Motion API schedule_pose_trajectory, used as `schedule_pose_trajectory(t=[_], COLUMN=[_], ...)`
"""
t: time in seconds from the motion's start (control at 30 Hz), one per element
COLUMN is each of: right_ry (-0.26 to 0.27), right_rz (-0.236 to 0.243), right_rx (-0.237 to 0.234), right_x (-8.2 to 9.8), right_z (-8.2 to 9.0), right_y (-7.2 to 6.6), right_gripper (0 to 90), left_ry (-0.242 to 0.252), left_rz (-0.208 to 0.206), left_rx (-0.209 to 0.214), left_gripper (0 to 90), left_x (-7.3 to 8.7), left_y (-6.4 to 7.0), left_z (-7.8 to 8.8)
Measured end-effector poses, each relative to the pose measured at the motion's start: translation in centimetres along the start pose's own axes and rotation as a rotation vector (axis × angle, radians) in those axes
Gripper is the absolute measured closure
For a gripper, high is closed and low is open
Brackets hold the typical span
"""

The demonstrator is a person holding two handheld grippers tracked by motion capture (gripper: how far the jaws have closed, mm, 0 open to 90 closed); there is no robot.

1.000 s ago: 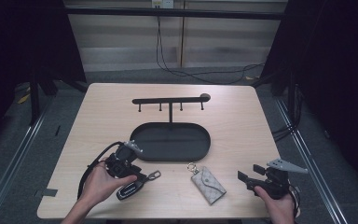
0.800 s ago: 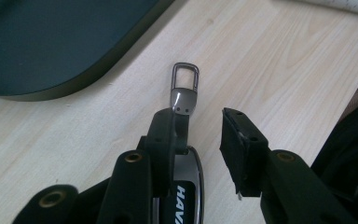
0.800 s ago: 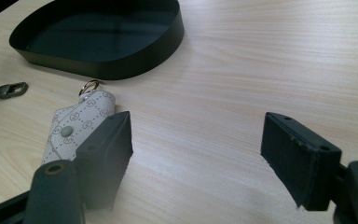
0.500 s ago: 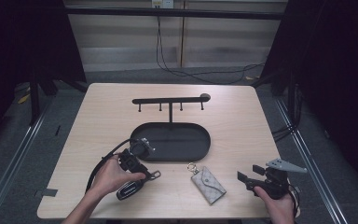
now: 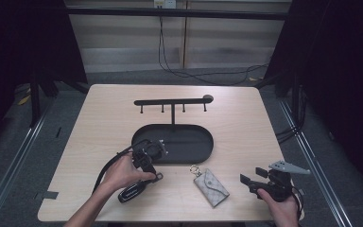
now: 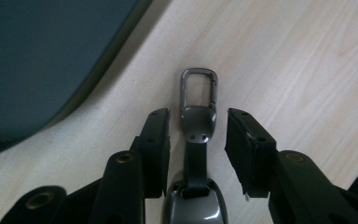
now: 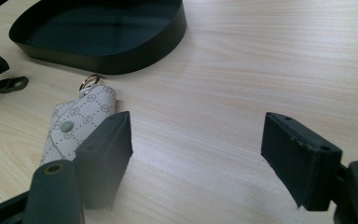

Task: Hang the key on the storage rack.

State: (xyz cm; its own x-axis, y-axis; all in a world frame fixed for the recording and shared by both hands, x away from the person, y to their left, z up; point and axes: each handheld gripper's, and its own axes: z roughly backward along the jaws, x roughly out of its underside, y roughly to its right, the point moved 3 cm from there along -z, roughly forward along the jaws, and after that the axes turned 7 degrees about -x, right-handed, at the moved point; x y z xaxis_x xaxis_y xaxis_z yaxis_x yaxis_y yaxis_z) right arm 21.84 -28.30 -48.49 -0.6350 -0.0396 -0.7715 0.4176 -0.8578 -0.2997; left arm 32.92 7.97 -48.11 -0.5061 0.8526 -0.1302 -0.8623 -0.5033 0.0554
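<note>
A black and silver key fob (image 5: 131,191) lies on the table's front left, its grey metal clip (image 5: 158,177) pointing toward the tray. My left gripper (image 5: 152,171) points down over that clip. In the left gripper view the clip (image 6: 199,88) and its strap lie between the two jaws with a gap on each side; my left gripper (image 6: 198,126) is open and its jaws have just been opening. My right gripper (image 5: 251,176) rests at the front right, open (image 7: 198,135) and holding nothing. A patterned key pouch (image 5: 211,186) lies just left of it.
A dark oval tray (image 5: 189,144) sits mid-table, just beyond the left gripper. Behind it stands a black rack with several hooks (image 5: 172,101). The pouch (image 7: 74,128) has a metal ring facing the tray wall (image 7: 135,60). Bare wood lies right of the tray.
My left hand has moved right and a little down along the key fob, ending over its clip. The fob, the pouch and the right hand have stayed put.
</note>
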Motion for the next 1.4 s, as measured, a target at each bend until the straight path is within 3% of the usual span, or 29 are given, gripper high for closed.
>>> schedule_pose_trajectory(t=[0.27,0.37,0.53,0.7,0.77,1.2,1.33,1.37,1.4], right_ry=[-0.009,-0.011,-0.012,-0.021,-0.023,-0.035,-0.039,-0.040,-0.040], right_rz=[-0.002,-0.007,-0.007,-0.005,-0.003,0.005,0.002,0.002,0.002], right_rx=[0.001,-0.001,-0.003,0.000,0.001,0.002,0.000,0.000,0.000], right_x=[0.0,0.0,0.0,0.1,0.1,0.1,0.1,0.1,0.1], right_z=[-0.1,-0.1,-0.1,-0.2,-0.2,-0.4,-0.4,-0.5,-0.5], right_y=[0.1,0.1,0.1,0.1,0.1,0.0,0.0,0.0,0.0], right_gripper=[24.3,24.3,24.3,24.2,24.2,24.2,24.2,24.2,24.2], left_ry=[-0.060,-0.081,-0.074,-0.121,-0.146,-0.150,-0.158,-0.179,-0.179], left_rz=[-0.042,-0.053,-0.065,-0.079,-0.087,-0.035,-0.018,-0.007,-0.005], left_rx=[-0.003,-0.025,-0.063,-0.128,-0.132,-0.117,-0.084,-0.047,-0.037], left_gripper=[60.5,61.3,62.8,65.7,68.7,70.4,70.7,70.7,70.7], left_x=[-0.8,-0.9,-1.1,-1.5,-1.8,-1.8,-1.8,-1.8,-1.8], left_y=[0.3,0.4,0.6,1.3,1.5,1.2,0.9,0.7,0.6], left_z=[-0.9,-1.4,-1.5,-1.6,-1.7,-1.7,-1.6,-1.6,-1.5])
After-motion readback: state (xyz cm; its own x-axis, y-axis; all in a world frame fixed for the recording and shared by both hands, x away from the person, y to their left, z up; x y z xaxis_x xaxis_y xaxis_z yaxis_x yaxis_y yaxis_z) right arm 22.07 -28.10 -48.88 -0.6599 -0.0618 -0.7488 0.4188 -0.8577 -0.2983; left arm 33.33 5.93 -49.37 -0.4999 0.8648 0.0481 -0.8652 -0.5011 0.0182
